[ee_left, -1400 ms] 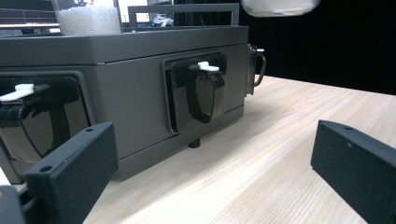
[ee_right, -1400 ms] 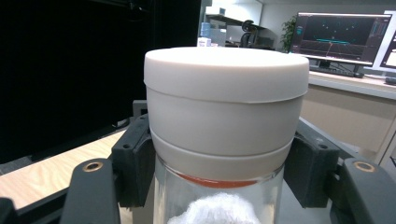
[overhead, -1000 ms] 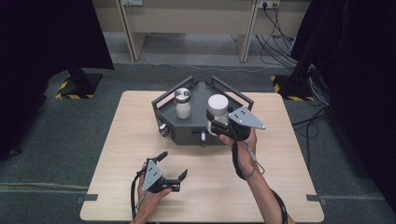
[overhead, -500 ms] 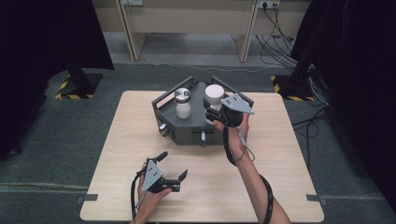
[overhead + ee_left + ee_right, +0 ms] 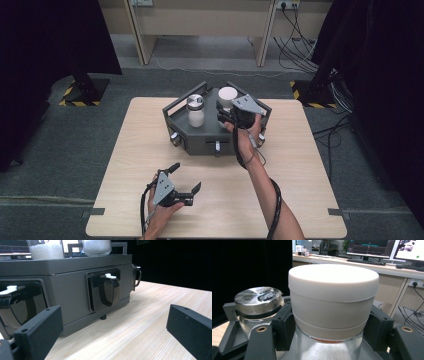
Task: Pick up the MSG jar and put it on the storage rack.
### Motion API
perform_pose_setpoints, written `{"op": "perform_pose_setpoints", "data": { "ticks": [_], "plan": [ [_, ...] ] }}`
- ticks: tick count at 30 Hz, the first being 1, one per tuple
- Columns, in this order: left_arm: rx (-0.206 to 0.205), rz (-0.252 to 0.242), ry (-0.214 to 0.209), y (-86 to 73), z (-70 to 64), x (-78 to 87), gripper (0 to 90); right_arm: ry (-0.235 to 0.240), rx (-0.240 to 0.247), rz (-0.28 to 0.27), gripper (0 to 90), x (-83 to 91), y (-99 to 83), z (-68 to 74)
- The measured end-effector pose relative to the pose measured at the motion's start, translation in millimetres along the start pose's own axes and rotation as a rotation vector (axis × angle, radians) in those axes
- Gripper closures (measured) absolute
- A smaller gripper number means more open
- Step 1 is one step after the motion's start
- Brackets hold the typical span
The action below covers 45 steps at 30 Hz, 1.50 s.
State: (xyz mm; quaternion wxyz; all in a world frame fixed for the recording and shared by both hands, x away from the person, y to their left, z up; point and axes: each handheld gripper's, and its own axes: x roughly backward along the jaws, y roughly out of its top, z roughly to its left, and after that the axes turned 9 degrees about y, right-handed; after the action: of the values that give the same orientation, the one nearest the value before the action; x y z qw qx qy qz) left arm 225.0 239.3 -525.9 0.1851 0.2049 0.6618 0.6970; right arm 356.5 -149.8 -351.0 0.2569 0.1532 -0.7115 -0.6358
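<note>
The right claw has its black jaws on either side of the clear glass jar with the thick white lid, seemingly gripping just under the lid; the jar stands on the dark grey angular box beside a metal-lidded glass jar. The left claw rests wide open and empty on the pale wooden bench, well apart from the box.

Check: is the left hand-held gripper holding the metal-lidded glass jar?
No. The left hand-held gripper sits open over bare table, apart from the metal-lidded glass jar on the grey box.
</note>
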Motion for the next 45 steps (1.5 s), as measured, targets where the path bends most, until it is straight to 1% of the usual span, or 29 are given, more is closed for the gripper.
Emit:
{"op": "perform_pose_setpoints", "data": {
  "ticks": [11, 15, 22, 26, 28, 29, 30, 32, 33, 34, 37, 38, 41, 45],
  "plan": [
    [0.001, -0.001, -0.001, -0.1, 0.3, 0.2, 0.2, -0.013, -0.014, 0.015, 35.1, -17.0, -4.0, 2.4],
    [0.002, -0.001, -0.002, -0.1, 0.4, 0.2, 0.2, -0.018, -0.008, 0.021, 35.1, -20.2, -6.6, 2.5],
    [0.001, 0.000, -0.002, -0.1, 0.0, 0.3, 0.2, -0.016, -0.004, 0.019, 35.0, -20.1, -9.3, 1.1],
    [0.001, -0.001, -0.003, -0.3, -0.6, 0.3, 0.2, -0.013, -0.025, 0.015, 34.8, -19.0, -10.1, -1.7],
    [0.000, 0.000, -0.004, -0.2, -0.6, 0.0, 0.2, -0.005, -0.022, 0.024, 34.4, -18.0, -8.2, -4.0],
    [0.001, 0.001, -0.003, -0.3, -0.6, -0.1, 0.2, -0.011, -0.021, 0.025, 33.2, -17.7, -7.3, -3.5],
    [0.001, 0.001, -0.003, -0.3, -0.6, -0.1, 0.2, -0.014, -0.021, 0.021, 30.2, -17.1, -6.6, -3.2],
    [0.001, 0.000, -0.003, -0.3, -0.7, 0.0, 0.2, 0.006, -0.040, 0.017, 22.3, -15.6, -4.3, -6.6],
    [0.001, 0.000, -0.002, -0.3, -0.8, 0.1, 0.2, 0.012, -0.036, 0.021, 18.6, -14.9, -2.5, -7.4],
    [0.002, -0.001, -0.002, -0.4, -1.0, 0.2, 0.2, 0.004, -0.027, 0.018, 15.8, -13.7, -1.6, -6.0],
    [0.002, 0.000, -0.003, -0.5, -1.2, 0.1, 0.2, 0.000, -0.036, 0.000, 9.1, -8.5, -0.9, -6.6],
    [0.002, 0.000, -0.003, -0.5, -1.3, 0.0, 0.2, 0.000, -0.038, -0.001, 7.6, -6.8, -0.4, -6.6],
    [0.000, 0.001, -0.003, -0.4, -1.4, 0.0, 0.3, 0.019, -0.041, -0.013, 3.3, -0.9, -0.7, -9.4],
    [0.003, 0.001, -0.002, -0.6, -1.7, 0.0, 0.2, 0.032, -0.043, -0.038, 1.3, 6.6, -2.6, -10.1]
  ]
}}
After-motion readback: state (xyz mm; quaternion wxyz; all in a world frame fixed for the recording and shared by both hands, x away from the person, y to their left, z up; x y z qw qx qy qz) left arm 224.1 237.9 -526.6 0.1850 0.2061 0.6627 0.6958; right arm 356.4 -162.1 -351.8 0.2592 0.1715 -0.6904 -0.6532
